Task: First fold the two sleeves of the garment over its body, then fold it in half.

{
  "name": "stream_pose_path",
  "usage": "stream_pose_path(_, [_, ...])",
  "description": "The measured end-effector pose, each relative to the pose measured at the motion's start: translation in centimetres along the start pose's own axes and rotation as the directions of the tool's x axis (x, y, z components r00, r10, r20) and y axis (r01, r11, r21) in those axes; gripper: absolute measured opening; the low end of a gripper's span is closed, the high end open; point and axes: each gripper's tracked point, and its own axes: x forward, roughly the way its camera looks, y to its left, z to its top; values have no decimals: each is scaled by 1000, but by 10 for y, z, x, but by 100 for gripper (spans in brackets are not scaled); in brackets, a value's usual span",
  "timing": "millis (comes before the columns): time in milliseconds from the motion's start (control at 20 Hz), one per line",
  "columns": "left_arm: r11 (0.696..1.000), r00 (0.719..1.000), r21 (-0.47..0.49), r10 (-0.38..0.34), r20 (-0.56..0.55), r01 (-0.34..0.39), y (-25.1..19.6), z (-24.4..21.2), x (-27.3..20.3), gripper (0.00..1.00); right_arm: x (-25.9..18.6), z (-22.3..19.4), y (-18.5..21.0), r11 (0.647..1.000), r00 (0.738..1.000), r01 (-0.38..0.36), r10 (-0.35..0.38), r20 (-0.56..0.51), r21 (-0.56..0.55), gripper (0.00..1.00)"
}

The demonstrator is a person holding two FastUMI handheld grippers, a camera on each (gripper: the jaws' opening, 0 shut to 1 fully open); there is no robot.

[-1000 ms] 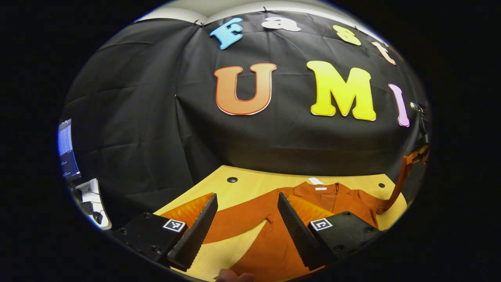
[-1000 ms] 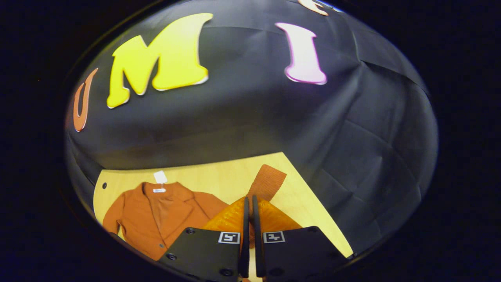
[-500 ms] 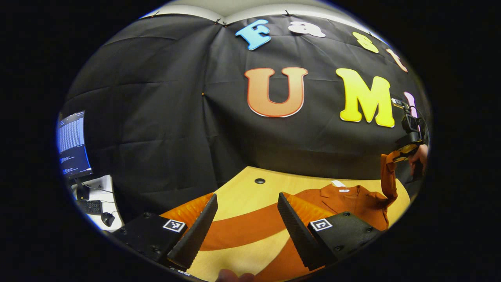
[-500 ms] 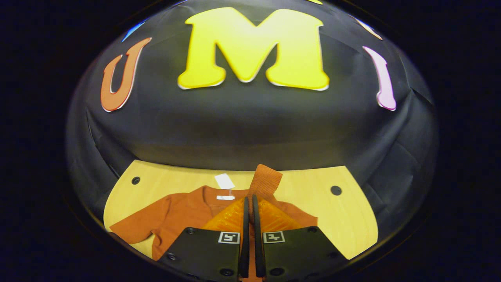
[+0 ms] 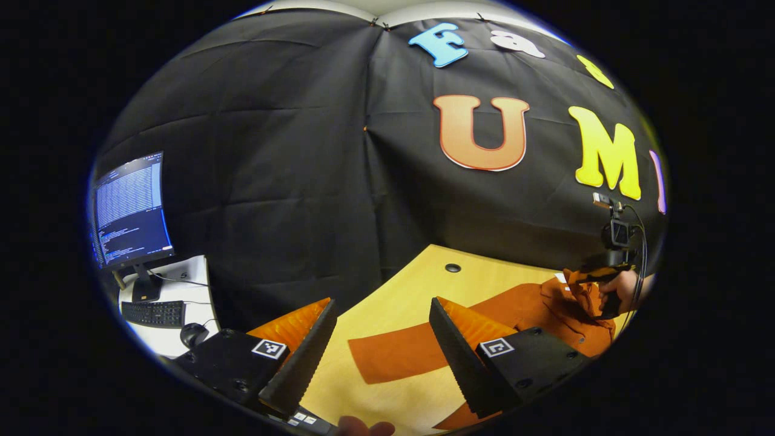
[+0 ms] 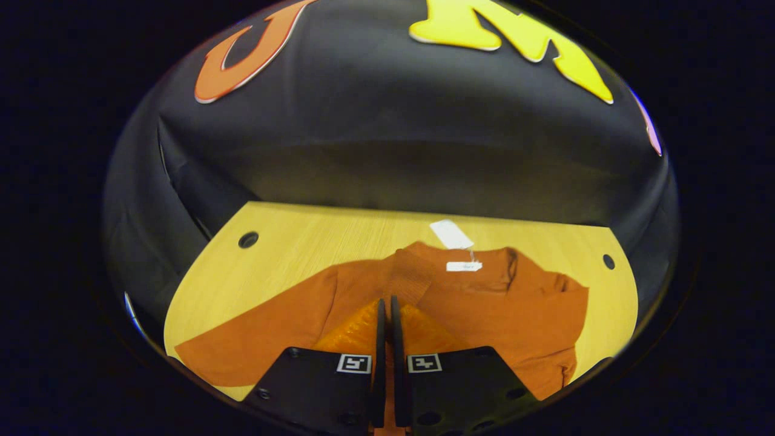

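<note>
Right gripper view: one wooden worktop [image 6: 290, 242] spreads ahead of the right claw [image 6: 385, 309], and on it lies one rust-orange garment [image 6: 502, 315], collar end away from the claw, near the far edge. Its long axis runs from the claw toward the wall. One sleeve [image 6: 254, 339] stretches flat out to the claw's left. The second sleeve [image 6: 408, 281] is pinched between this claw's closed fingers, its ribbed cuff lying over the garment's body just ahead of the tips. Two white tags [image 6: 451, 234] sit at the collar. The left claw [image 5: 382, 330] hangs wide open and empty above the worktop, the flat sleeve crossing ahead between its fingers.
</note>
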Motion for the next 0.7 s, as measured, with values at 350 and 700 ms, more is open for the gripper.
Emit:
stream_pose_path(350, [998, 996, -10, 67, -51, -67, 36, -22, 4, 100, 34, -34, 30, 1000, 997, -8, 8, -77, 1, 7])
stream_pose_path(700, [998, 996, 7, 69, -58, -69, 42, -24, 2, 99, 32, -32, 74, 989, 988, -145, 146, -60, 21, 19])
